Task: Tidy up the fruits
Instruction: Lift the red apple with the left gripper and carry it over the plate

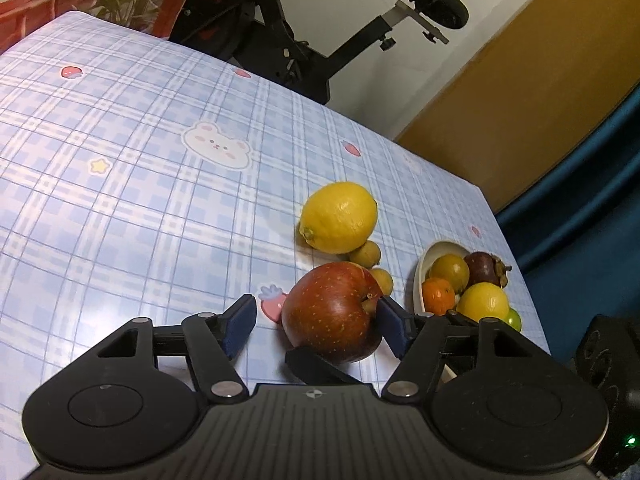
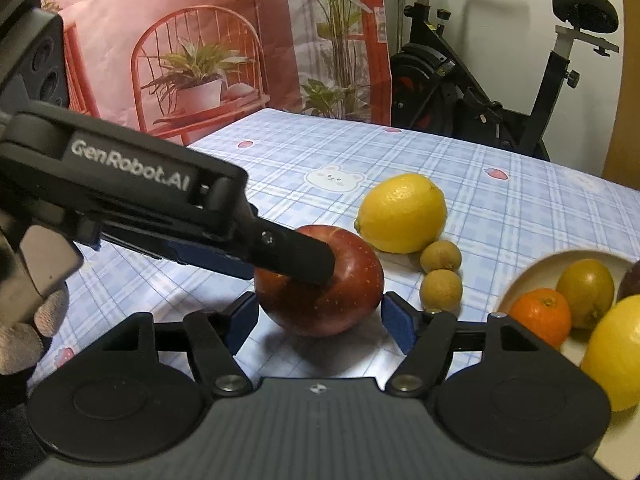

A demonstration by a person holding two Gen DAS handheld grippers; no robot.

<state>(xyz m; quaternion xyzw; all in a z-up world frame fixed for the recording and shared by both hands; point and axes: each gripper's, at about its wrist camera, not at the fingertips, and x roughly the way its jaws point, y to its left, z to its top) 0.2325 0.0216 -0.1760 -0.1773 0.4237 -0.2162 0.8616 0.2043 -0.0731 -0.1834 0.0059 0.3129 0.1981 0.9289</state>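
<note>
A red apple appears to rest on the blue checked tablecloth. My left gripper is open around it, with a clear gap at its left pad and the right pad next to the stem side. My right gripper also straddles the apple, its blue pads standing at the skin's edges without visibly pressing. In the right wrist view one black finger of the left gripper crosses the apple's top. Beyond lie a lemon and two small brown fruits.
A white dish at the right holds a mandarin, yellow citrus and a dark mangosteen, close to the table's right edge. An exercise bike stands behind the table. A gloved hand holds the left gripper.
</note>
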